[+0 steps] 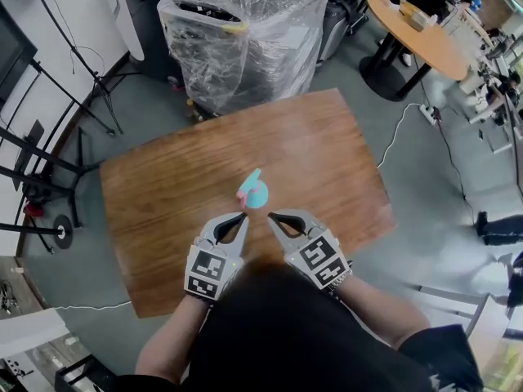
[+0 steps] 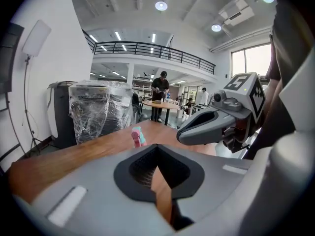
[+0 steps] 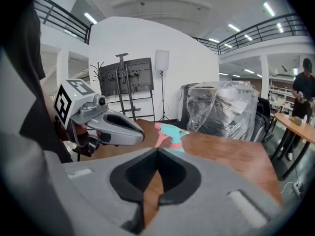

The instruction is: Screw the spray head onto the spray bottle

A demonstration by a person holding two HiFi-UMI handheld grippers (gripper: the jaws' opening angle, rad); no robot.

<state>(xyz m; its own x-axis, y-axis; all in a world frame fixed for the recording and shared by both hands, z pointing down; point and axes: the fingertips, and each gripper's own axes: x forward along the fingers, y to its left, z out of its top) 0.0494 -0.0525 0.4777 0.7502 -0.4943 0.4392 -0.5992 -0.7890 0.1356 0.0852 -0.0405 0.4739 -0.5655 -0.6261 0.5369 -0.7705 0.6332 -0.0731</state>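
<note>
Left gripper [image 1: 241,217], right gripper [image 1: 273,217]: jaws closed, empty, poised near spray head [image 1: 252,190] standing untouched on tabletop [image 1: 327,153]; probably readying approach.

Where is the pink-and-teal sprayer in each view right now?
Head view: sprayer near the middle of the wooden table.
Left gripper view: sprayer left of centre, on the table.
Right gripper view: sprayer near picture centre.
Shared landmark: plastic-wrapped stack beyond the table's far edge.
</note>
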